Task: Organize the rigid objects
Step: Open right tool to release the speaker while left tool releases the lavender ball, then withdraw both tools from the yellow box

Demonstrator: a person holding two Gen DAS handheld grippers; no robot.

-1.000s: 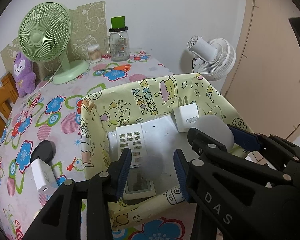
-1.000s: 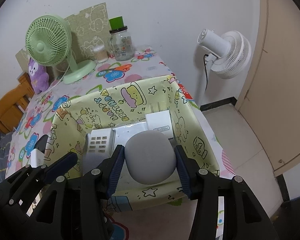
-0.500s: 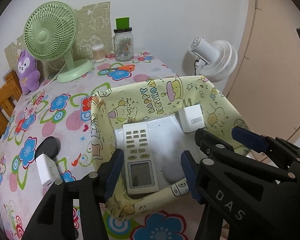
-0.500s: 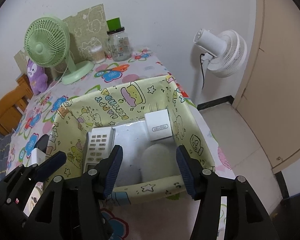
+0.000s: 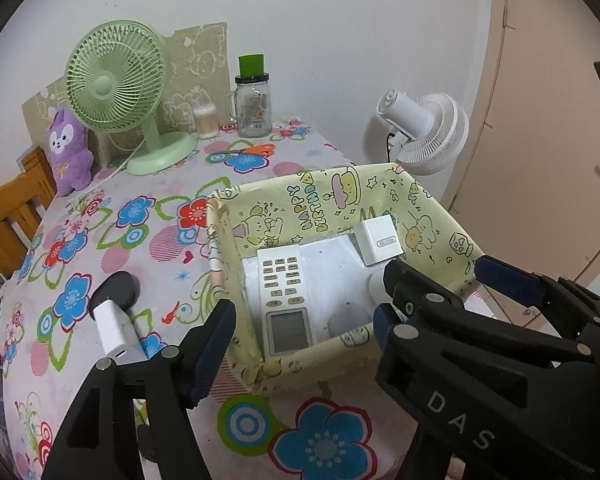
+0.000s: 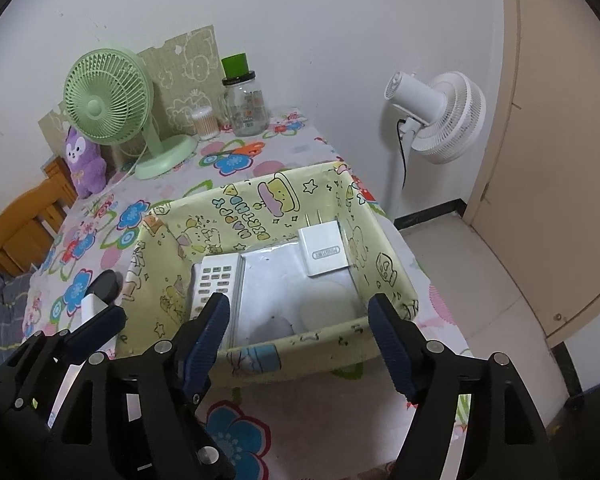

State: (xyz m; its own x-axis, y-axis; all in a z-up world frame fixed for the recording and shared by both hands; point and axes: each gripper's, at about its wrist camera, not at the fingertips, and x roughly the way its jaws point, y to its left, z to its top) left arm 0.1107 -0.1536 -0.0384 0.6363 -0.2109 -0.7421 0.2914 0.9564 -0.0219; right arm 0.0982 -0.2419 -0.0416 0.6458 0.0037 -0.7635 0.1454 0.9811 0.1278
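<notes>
Standing against a white wall: bench under a flowered cloth, bearing a yellow cartoon-printed box at its near right corner. Lying flat inside the box, along its left wall: white remote, keypad toward the far side, screen toward the near side. Leaning in the far right corner of the box: white plug adapter, prongs up. Resting on the box floor near the front wall: grey rounded speaker, partly hidden behind the rim. Sitting outside, left of the box on the cloth: white charger, touching a black round disc just behind it. Standing well behind the box by the wall: green fan, purple plush toy, glass jar.

Hovering over the near edge of the box: left gripper, fingers spreading apart, holding nothing. Hanging beside it, over the front wall of the box: right gripper, fingers likewise widening, clear of the speaker, gripping nothing.
</notes>
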